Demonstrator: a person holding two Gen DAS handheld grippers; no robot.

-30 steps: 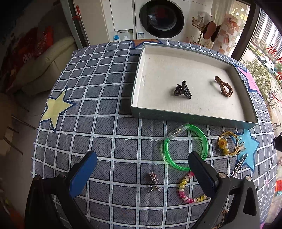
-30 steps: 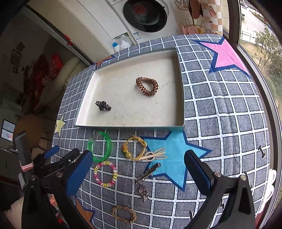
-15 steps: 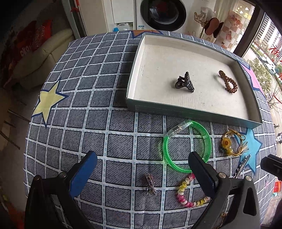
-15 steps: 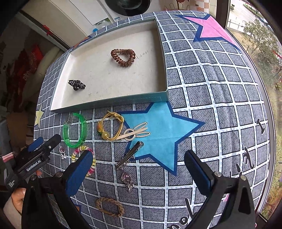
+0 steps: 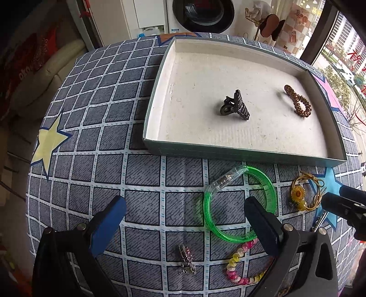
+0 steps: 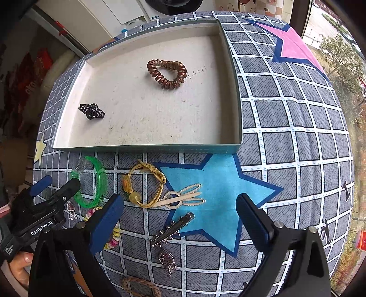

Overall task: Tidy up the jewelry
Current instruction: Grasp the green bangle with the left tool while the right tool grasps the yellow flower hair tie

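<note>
A shallow white tray [image 5: 157, 109] [image 6: 235, 96] holds a dark claw clip [image 5: 235, 108] [image 6: 91, 111] and a brown coil hair tie [image 5: 297, 104] [image 6: 166, 73]. In front of it lie a green bangle [image 5: 238, 203] [image 6: 91, 182], a yellow flower hair tie [image 5: 304, 194] [image 6: 144, 185], a beige rabbit clip [image 6: 183, 196], a silver clip [image 6: 171, 230], a bead bracelet [image 5: 242, 267] and a small pendant [image 5: 186, 260]. My left gripper [image 5: 185, 224] is open above the cloth beside the bangle. My right gripper [image 6: 180, 219] is open over the clips.
The table wears a grey checked cloth with a yellow star [image 5: 48, 144], a blue star [image 6: 219, 196] and a pink star [image 6: 295, 48]. A braided tan ring [image 6: 139, 287] lies at the near edge. A washing machine [image 5: 203, 13] stands behind.
Both grippers have moved forward and lower toward the jewelry; the tray and pieces look larger. The right gripper has come over the rabbit and silver clips. Both stay open.
</note>
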